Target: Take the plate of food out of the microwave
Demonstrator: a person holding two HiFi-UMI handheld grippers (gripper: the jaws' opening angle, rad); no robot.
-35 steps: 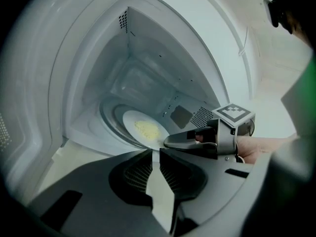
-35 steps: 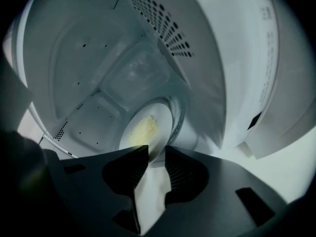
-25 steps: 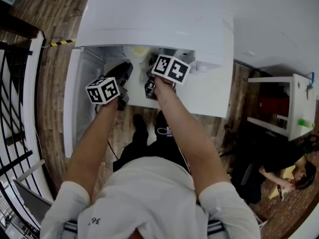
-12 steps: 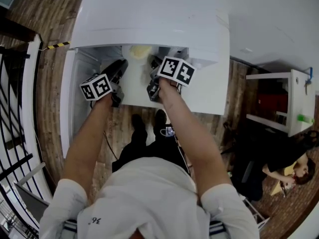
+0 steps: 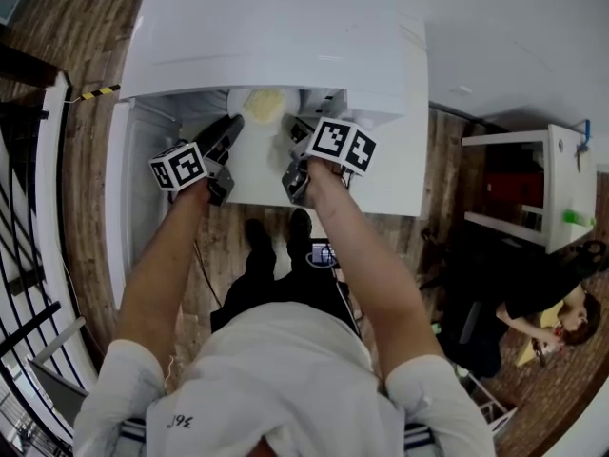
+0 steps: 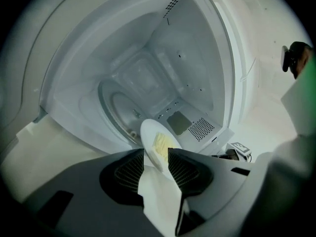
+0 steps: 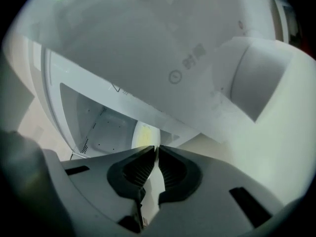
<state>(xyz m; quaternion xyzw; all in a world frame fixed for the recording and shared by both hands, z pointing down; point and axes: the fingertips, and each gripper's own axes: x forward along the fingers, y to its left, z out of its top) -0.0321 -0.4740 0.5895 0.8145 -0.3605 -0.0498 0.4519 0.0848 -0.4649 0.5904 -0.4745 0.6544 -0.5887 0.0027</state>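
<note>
A white plate [image 5: 259, 103] with pale yellow food sits at the mouth of the white microwave [image 5: 276, 27], whose door [image 5: 124, 198] hangs open on the left. In the left gripper view the plate [image 6: 159, 144] stands edge-on between the wide-apart jaws of my left gripper [image 6: 156, 152], and the pads do not press on it. My right gripper [image 7: 157, 148] is closing; its jaws are nearly together on the plate's near rim [image 7: 144, 135]. From the head view the left gripper [image 5: 236, 124] and right gripper [image 5: 293, 133] flank the plate.
The glass turntable [image 6: 118, 107] lies bare inside the cavity. A white ledge [image 5: 257, 174] runs in front of the microwave. A black railing [image 5: 29, 255] is at the left, a white shelf unit [image 5: 533, 188] and a seated person [image 5: 552, 322] at the right.
The plate shows more fully at the microwave's mouth than a second ago. Both grippers have shifted a little, the left one leftward.
</note>
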